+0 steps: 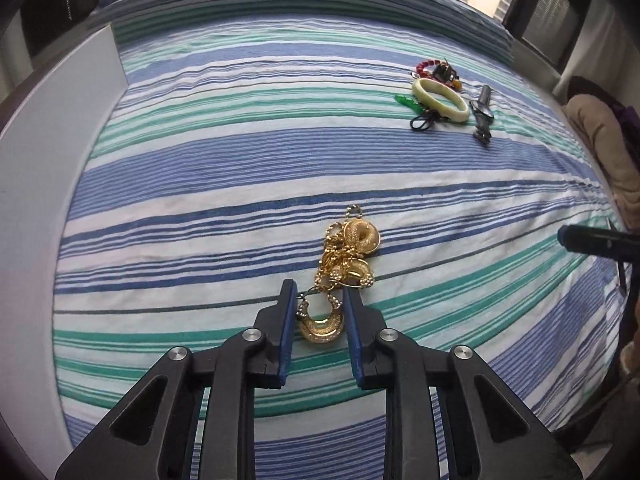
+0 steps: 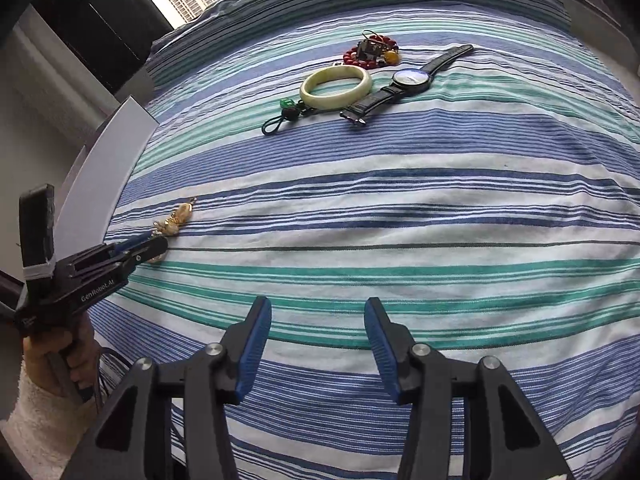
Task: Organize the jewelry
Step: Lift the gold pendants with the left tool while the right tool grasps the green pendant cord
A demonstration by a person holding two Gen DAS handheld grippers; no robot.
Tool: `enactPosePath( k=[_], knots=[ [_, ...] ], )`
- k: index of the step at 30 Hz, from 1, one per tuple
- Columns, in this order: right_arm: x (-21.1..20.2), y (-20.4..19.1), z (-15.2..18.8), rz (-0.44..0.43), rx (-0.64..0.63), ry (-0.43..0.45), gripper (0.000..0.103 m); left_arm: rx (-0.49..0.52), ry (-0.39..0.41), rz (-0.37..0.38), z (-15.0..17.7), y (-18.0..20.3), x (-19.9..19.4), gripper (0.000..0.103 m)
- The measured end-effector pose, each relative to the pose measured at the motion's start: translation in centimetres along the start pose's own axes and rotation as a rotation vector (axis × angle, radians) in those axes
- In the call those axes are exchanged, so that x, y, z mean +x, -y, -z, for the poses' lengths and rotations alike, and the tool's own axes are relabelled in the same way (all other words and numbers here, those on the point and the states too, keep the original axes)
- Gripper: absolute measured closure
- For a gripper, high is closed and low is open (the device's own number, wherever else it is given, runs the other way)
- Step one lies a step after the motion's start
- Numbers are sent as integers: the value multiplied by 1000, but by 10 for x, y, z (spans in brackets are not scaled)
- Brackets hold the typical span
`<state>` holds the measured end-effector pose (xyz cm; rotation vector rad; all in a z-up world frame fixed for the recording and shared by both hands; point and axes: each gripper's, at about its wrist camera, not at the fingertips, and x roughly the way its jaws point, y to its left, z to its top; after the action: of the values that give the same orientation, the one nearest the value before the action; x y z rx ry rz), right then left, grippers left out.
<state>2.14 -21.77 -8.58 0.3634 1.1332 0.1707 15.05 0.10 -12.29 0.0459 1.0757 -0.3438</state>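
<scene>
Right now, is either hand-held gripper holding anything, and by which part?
The left hand-held gripper grips a gold hoop earring by its upper sides. The right hand-held gripper holds nothing.

We see a tangled gold jewelry heap (image 1: 346, 264) on the striped bed; farther off, a pale bangle (image 1: 440, 100), red beads (image 1: 424, 67), green charm (image 1: 404, 102) and watch (image 1: 482, 114) cluster together.

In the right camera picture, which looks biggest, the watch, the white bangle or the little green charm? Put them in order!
As they look in that view:
1. Watch, the longest, with its strap stretched out.
2. White bangle.
3. Green charm, the smallest.
They lie close together, so distance hardly skews this.
</scene>
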Motion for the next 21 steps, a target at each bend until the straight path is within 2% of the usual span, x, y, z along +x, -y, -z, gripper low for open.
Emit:
enactPosePath(
  k=[2, 3, 8, 13, 15, 17, 19, 21],
  knots=[
    [6, -4, -29, -75, 52, -23, 54, -12, 2, 2, 6, -5, -4, 81],
    [13, -6, -45, -82, 73, -32, 54, -18, 2, 3, 9, -7, -5, 81],
    [65, -13, -116, -31, 150, -78, 54, -37, 1, 10, 22, -13, -11, 81],
    [109, -31, -148, 85, 132, -91, 56, -45, -2, 14, 34, -20, -19, 81],
    [115, -43, -152, 165, 84, -69, 69, -49, -2, 17, 37, -22, -21, 81],
    [119, -50, -152, 224, 45, -62, 90, -53, -2, 21, 39, -25, -22, 81],
    [118, -53, -147, 238, 21, -51, 90, -57, -4, 27, 41, -27, -23, 80],
    [116, -55, -139, 214, -7, -66, 93, -56, -9, 33, 42, -29, -23, 80]
  ],
)
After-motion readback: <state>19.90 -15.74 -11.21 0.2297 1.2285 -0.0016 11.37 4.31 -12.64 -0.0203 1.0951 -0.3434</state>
